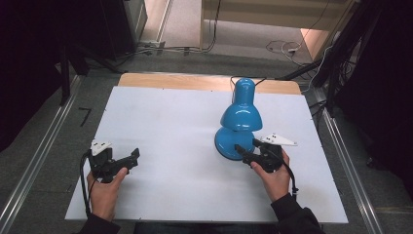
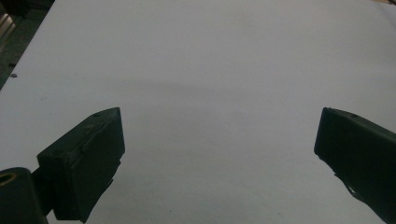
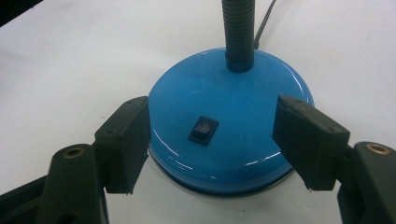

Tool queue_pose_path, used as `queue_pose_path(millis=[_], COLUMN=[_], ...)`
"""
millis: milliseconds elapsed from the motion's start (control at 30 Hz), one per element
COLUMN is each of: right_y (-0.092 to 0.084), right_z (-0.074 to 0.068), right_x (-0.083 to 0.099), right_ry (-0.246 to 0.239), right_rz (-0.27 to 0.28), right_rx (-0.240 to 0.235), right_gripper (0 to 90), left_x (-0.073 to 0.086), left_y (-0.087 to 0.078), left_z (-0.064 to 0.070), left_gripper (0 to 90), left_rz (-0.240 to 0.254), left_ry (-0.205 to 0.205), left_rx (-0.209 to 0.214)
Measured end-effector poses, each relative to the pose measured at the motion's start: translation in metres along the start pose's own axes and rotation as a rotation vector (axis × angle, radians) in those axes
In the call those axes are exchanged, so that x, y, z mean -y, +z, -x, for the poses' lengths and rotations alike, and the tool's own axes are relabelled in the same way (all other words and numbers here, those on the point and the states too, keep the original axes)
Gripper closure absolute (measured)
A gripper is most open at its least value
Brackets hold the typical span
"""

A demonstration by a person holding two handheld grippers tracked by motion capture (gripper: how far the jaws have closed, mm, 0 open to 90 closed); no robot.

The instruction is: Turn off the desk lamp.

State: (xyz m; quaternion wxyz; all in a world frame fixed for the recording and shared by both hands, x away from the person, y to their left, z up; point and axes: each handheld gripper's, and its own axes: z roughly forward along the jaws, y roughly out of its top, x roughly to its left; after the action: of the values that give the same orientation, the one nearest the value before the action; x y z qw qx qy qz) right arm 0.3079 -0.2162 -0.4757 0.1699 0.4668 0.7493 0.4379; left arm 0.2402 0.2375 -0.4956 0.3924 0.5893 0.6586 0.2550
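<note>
Blue lamp base between right tool jaws

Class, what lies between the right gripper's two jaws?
In the right gripper view, the lamp's blue base with its black switch sits between the open jaws of the right gripper.

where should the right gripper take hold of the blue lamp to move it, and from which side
Probably the round base, from the person's side, low over the table. The right gripper already faces it with open jaws spread on either side of the dome. The base is low, wide and flat-bottomed; the ribbed neck looks bendable, and the shade is broad and smooth.
</note>
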Motion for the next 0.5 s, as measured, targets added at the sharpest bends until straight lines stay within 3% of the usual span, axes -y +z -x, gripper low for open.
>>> queue_pose_path(millis=[500], right_y=[-0.0045], right_z=[0.0024], right_x=[0.0022], right_ry=[0.004], right_rz=[-0.002], right_rx=[-0.002], right_gripper=[26.5], left_x=[0.0], left_y=[0.0], left_z=[0.0002], left_gripper=[2.4], left_rz=[0.0], left_ry=[0.0], left_rx=[-0.001])
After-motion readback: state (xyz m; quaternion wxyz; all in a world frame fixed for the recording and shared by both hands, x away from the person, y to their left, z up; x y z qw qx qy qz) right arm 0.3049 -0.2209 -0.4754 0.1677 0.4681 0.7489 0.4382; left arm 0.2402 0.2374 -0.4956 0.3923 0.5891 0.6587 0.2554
